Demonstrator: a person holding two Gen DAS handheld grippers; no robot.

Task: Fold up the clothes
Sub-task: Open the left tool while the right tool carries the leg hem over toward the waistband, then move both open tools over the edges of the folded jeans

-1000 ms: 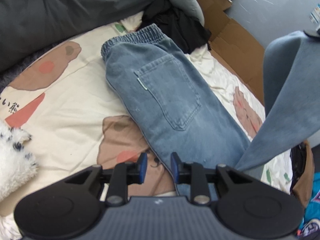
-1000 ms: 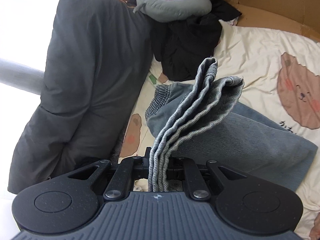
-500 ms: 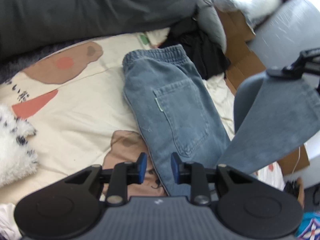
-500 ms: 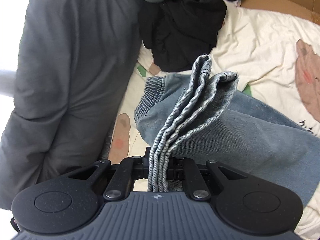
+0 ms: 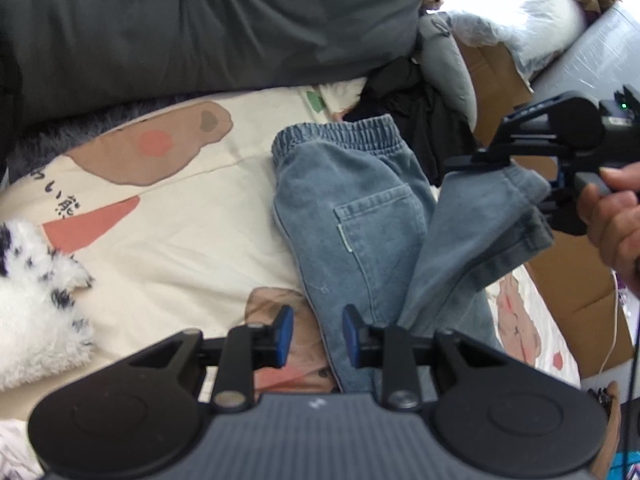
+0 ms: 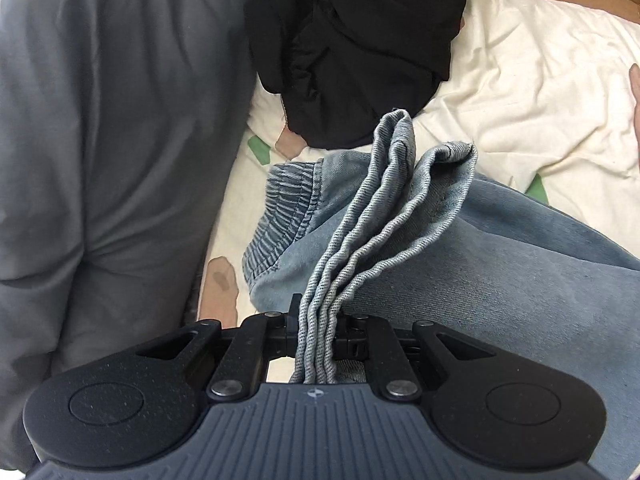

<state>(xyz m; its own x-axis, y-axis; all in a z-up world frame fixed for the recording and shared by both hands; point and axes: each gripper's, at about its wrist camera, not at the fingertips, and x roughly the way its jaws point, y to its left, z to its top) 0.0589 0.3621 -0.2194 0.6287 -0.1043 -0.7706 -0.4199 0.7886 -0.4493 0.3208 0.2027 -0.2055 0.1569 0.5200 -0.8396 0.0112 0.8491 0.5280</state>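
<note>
Blue jeans (image 5: 360,208) lie on the cream bear-print sheet (image 5: 160,220), elastic waistband away from me and back pocket up. My left gripper (image 5: 317,334) is open just over the left edge of the jeans near the thigh, nothing pinched between its blue pads. My right gripper (image 6: 316,332) is shut on the bunched leg hems (image 6: 384,200), which stand up between the jaws. In the left wrist view that right gripper (image 5: 480,160), held by a hand (image 5: 612,216), carries the folded-back legs low over the waistband side of the jeans (image 6: 480,260).
A dark grey duvet (image 5: 200,20) fills the far side of the bed. A black garment (image 6: 360,40) lies crumpled just beyond the waistband, with a grey pillow (image 5: 448,60) and a cardboard box (image 5: 496,68) behind. A white fluffy toy (image 5: 32,280) sits at the left.
The right gripper has come down and inward with the leg hems, from high at the right to just above the pocket area. The left gripper has rolled slightly, staying at the jeans' edge.
</note>
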